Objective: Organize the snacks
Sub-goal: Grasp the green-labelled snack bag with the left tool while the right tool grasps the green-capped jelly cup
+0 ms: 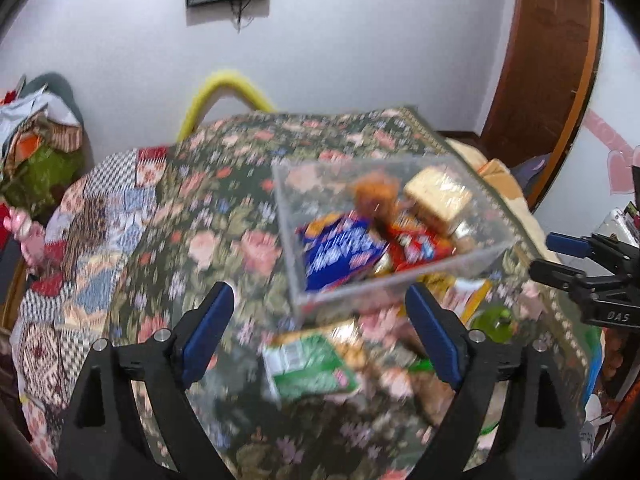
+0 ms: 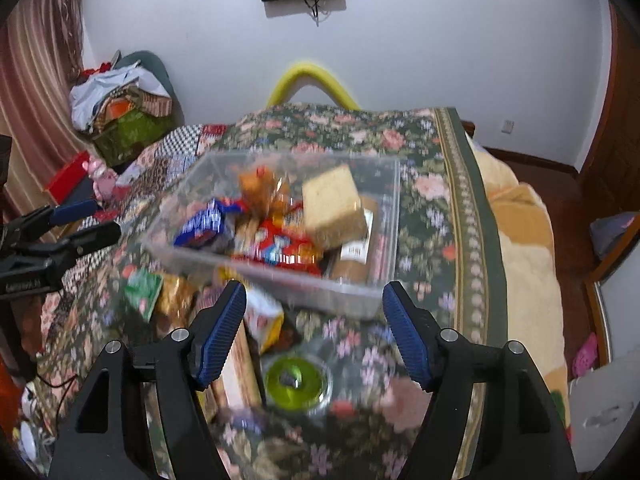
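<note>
A clear plastic bin (image 1: 404, 284) (image 2: 280, 276) sits on the floral cloth and holds a blue snack pack (image 1: 340, 256) (image 2: 204, 226), a red pack (image 1: 416, 246) (image 2: 280, 246), an orange bag (image 1: 374, 192) (image 2: 260, 186) and a tan cake block (image 1: 438, 194) (image 2: 334, 206). Outside the bin lie a green-and-white pack (image 1: 312, 364) (image 2: 142, 286), a yellow box (image 2: 266, 318) and a green-lidded jar (image 2: 296, 380) (image 1: 494, 320). My left gripper (image 1: 320, 332) is open above the green pack. My right gripper (image 2: 314, 334) is open above the jar and yellow box.
The floral cloth (image 1: 224, 216) (image 2: 432, 184) covers a table with a patchwork quilt (image 1: 92, 216) at the left. A yellow chair back (image 2: 312, 80) stands behind it. A tan blanket (image 2: 520, 248) lies right of the table edge. Both views are motion-blurred.
</note>
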Tool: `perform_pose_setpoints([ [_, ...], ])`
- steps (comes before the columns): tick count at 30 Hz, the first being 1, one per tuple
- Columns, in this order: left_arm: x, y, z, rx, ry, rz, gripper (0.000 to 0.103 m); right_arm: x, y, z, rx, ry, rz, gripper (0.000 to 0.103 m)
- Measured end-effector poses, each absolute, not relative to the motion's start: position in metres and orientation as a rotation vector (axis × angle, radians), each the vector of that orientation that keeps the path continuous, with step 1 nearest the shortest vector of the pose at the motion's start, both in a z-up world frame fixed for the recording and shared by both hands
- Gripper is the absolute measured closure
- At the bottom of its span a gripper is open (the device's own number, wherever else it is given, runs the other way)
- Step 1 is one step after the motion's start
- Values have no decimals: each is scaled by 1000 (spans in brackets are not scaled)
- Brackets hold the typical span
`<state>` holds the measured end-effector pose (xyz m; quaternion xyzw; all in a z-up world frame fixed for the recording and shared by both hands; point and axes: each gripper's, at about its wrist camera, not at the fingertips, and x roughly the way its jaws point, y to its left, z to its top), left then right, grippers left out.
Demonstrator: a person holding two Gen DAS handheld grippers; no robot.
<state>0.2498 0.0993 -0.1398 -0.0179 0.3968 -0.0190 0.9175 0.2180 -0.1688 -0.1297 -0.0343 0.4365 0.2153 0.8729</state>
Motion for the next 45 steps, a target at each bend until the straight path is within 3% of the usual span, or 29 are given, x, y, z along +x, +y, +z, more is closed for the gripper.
perform_pose_setpoints([
  [14,238,114,-208,-130,944,-43,16,198,-169,-180,-73,1042,460,35],
  [21,245,117,-221,-164,966,-69,33,204,-165,-195,-62,1073,464,36],
  [24,247,117,-227,-171,977,-75,39,205,-161,-199,-62,1077,469,44],
  [30,243,122,-226,-204,965,-77,47,200,-155,-200,-60,1074,485,56],
  [45,227,125,-194,-192,902,-72,52,204,-182,-176,-38,1019,424,57],
])
